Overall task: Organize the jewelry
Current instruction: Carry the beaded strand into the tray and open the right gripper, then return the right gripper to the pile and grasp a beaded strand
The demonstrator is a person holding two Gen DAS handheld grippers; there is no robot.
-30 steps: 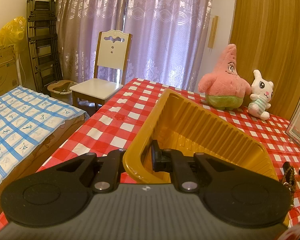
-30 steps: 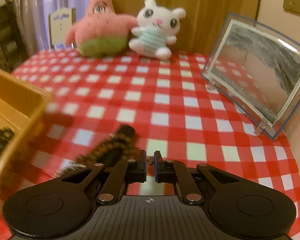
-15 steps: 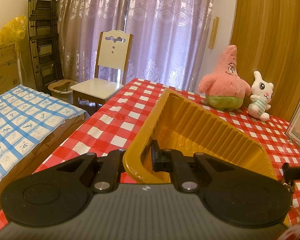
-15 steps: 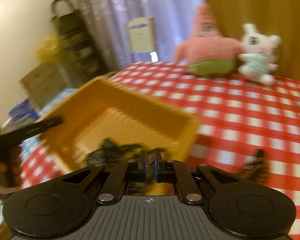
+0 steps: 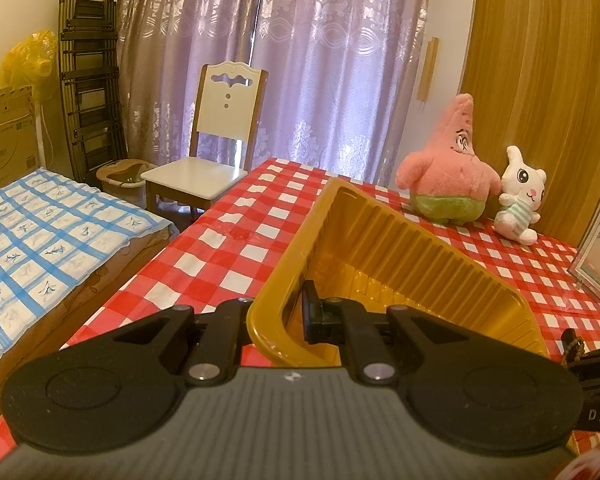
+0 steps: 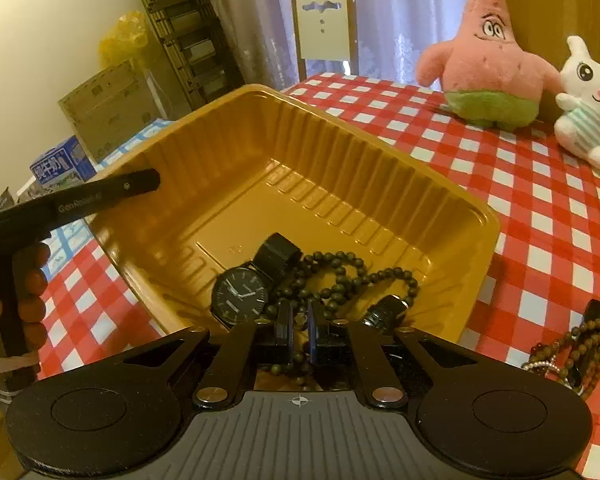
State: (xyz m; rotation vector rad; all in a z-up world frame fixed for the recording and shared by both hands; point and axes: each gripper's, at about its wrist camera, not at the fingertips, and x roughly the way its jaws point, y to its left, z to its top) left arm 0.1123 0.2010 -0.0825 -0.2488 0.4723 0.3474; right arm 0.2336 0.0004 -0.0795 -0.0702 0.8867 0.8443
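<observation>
The left tongs (image 5: 274, 312) were clamped on the near rim of the yellow tray (image 6: 380, 152), tipped up on the bench (image 6: 540, 208). The right tongs (image 6: 299, 322) were closed on a string of dark beads (image 6: 340, 272), held directly above the tray floor beside a watch (image 6: 240, 294). A second bracelet (image 6: 572, 344) lay outside, right of the tray. One second earlier, the right tongs had been over the checked cloth.

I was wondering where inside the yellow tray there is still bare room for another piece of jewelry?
The tray floor is bare across its far half, toward the ribbed back wall. The near corner is crowded: the watch and dark bead strand lie bunched there, right by the right tool.
</observation>
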